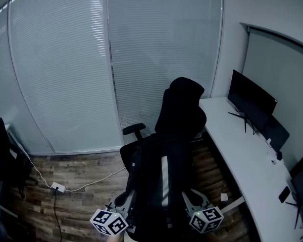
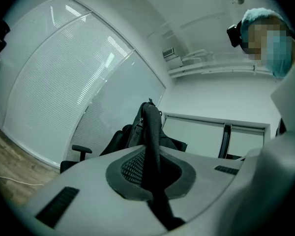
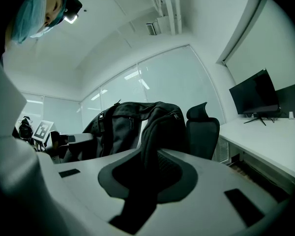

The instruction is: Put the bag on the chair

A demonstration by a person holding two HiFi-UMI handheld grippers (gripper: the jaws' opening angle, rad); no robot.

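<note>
Straps carry the bag (image 1: 161, 180): the left gripper (image 1: 122, 199) is clenched on a narrow woven strap (image 2: 151, 132), and the right gripper (image 1: 193, 200) grasps a thicker padded shoulder strap (image 3: 155, 146), likely so the limp body hangs level between them. It is a soft black fabric backpack with a pale stripe down its face, held just in front of the chair (image 1: 181, 110); whether it touches the seat is hidden. The chair is black and high-backed with a curved headrest, beside a smooth white desk (image 1: 237, 150).
</note>
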